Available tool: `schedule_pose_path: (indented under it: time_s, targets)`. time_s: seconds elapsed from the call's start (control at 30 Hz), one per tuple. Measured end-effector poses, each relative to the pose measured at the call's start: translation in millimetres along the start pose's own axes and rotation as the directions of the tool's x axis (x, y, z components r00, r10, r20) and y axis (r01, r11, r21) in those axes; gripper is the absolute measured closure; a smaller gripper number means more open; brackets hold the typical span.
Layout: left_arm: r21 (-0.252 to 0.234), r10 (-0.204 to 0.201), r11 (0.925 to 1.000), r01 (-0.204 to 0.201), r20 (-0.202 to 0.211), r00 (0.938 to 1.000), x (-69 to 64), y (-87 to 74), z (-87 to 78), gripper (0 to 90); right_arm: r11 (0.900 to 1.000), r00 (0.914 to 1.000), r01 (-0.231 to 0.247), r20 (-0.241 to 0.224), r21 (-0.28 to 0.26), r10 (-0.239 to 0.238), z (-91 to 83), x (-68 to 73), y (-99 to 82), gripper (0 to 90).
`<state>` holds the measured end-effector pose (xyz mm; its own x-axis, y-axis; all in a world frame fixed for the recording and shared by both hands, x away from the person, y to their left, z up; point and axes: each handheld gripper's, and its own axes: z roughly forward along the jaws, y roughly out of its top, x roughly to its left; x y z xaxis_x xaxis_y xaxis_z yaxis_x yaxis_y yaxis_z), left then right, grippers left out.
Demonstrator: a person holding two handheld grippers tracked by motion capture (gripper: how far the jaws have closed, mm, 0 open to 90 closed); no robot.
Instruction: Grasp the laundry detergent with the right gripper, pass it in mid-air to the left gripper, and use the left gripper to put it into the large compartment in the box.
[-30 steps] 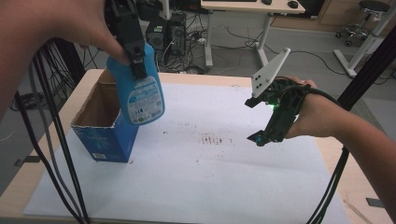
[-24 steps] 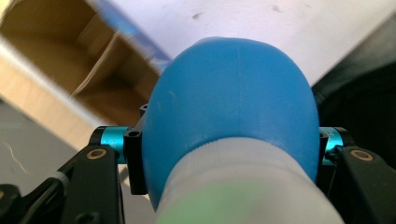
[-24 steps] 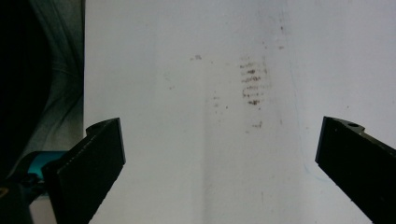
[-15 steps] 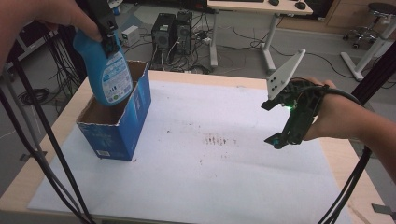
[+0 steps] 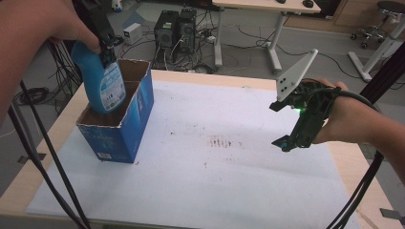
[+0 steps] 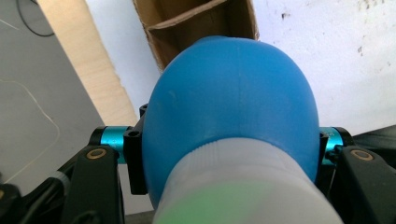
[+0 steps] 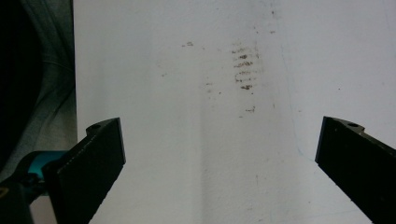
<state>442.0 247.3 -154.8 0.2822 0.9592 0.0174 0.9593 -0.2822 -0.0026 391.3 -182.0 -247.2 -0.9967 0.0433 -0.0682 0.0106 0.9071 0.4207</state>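
The left gripper [image 5: 102, 45] holds the blue bottle [image 5: 102, 86], its jaws closed on the neck just under the white cap, so the bottle hangs from it with the base down. The landmark is the cardboard box [image 5: 119, 136], which stands open at the top on the white paper [image 5: 215, 181]. The bottle is directly above the box, and its base is already dipping below the rim into the nearer compartment, close to the wall on the side away from the right hand. Its long axis is almost upright, leaning only a little, and it points into the opening. In the left gripper view the round blue body [image 6: 233, 107] hides most of the opening, and the inner divider [image 6: 187, 21] of the box shows beyond it. I judge that the coming move is mostly straight down, with care that the base does not catch on the wall.

The right gripper [image 5: 286, 126] has its jaws wide apart and holds nothing. It hovers well apart from the box, above the paper, so the left hand is clearly the nearer one.
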Motion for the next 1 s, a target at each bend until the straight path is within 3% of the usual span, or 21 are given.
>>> schedule_pose_path:
  time_s: [0.07,0.1,0.23,0.27,0.33,0.37,0.43,0.47,0.53,0.57,0.6,0.63,0.67,0.73,0.77,0.8,0.83,0.9,1.0]
  targets:
    - [0.013,0.019,0.9997,-0.019,-0.006,0.9998,-0.6,0.9,7.5,38.7,1.0000,1.0000,-0.004,0.001,0.002,0.004,0.0,0.2,-0.8,0.6]
    - [0.025,0.052,0.9983,-0.052,-0.010,0.9986,-0.6,1.9,15.9,38.7,1.0000,1.0000,-0.006,0.001,0.000,0.006,0.3,0.4,-1.3,0.6]
    - [0.034,0.089,0.9954,-0.089,-0.002,0.9960,0.2,3.4,31.0,38.7,0.9999,0.9999,-0.010,-0.001,0.003,0.010,1.5,0.5,-3.2,0.6]
    - [0.040,0.124,0.9915,-0.124,0.008,0.9923,1.6,4.6,42.5,38.7,0.9999,0.9999,-0.014,-0.001,0.005,0.014,1.8,0.9,-3.6,0.6]
    - [0.039,0.135,0.9899,-0.136,0.015,0.9907,2.0,5.1,48.7,38.7,0.9999,0.9999,-0.015,-0.001,0.008,0.015,2.6,0.7,-4.4,0.6]
    - [0.046,0.164,0.9853,-0.165,0.024,0.9862,2.9,6.4,61.2,38.7,0.9998,0.9998,-0.018,-0.004,0.011,0.018,2.7,0.6,-4.8,0.6]
    - [0.046,0.164,0.9853,-0.165,0.024,0.9862,2.9,6.4,61.2,38.7,0.9997,0.9998,-0.018,-0.004,0.015,0.018,2.9,0.4,-5.0,0.6]
    - [0.058,0.221,0.9734,-0.222,0.027,0.9750,2.4,8.8,80.4,38.7,0.9997,0.9998,-0.021,-0.003,0.014,0.021,3.0,-0.1,-5.4,0.6]
    - [0.058,0.233,0.9703,-0.235,0.027,0.9720,1.9,9.3,84.5,38.7,0.9995,0.9997,-0.025,-0.003,0.017,0.025,3.4,-0.5,-5.4,0.6]
    - [0.059,0.252,0.9657,-0.253,0.027,0.9675,1.3,9.9,89.8,38.7,0.9995,0.9997,-0.025,-0.003,0.017,0.025,3.4,-0.5,-5.4,0.6]
    - [0.059,0.252,0.9657,-0.253,0.027,0.9675,1.3,9.9,89.8,38.7,0.9995,0.9997,-0.025,-0.003,0.017,0.025,3.4,-0.5,-5.4,0.6]
    - [0.049,0.324,0.9445,-0.325,0.020,0.9457,-1.0,11.0,104.6,38.7,0.9994,0.9996,-0.029,-0.006,0.020,0.029,5.2,-1.1,-5.5,0.6]
    - [0.049,0.324,0.9445,-0.325,0.020,0.9457,-1.0,11.0,104.6,38.7,0.9994,0.9996,-0.029,-0.006,0.020,0.029,5.2,-1.1,-5.5,0.6]
    - [0.036,0.373,0.9272,-0.373,0.008,0.9279,-2.1,11.2,112.2,38.7,0.9994,0.9996,-0.028,-0.010,0.021,0.028,6.9,-2.0,-5.8,0.6]
    - [0.036,0.373,0.9272,-0.373,0.008,0.9279,-2.1,11.2,112.2,38.7,0.9994,0.9996,-0.028,-0.010,0.021,0.028,6.9,-2.0,-5.8,0.6]
    - [0.020,0.426,0.9045,-0.426,-0.009,0.9045,-2.9,11.2,118.7,38.7,0.9993,0.9995,-0.029,-0.012,0.023,0.029,7.7,-2.4,-6.1,0.6]
    - [0.011,0.453,0.8916,-0.453,-0.020,0.8914,-3.2,11.3,124.0,38.6,0.9992,0.9994,-0.030,-0.017,0.025,0.031,10.5,-3.6,-6.6,0.6]
    - [0.003,0.478,0.8784,-0.478,-0.029,0.8780,-3.9,10.8,130.2,38.6,0.9992,0.9994,-0.030,-0.018,0.026,0.031,11.4,-4.2,-6.8,0.6]
    - [0.000,0.482,0.8761,-0.482,-0.026,0.8758,-4.4,10.9,133.2,38.6,0.9991,0.9993,-0.032,-0.017,0.027,0.032,12.0,-4.8,-7.2,0.6]
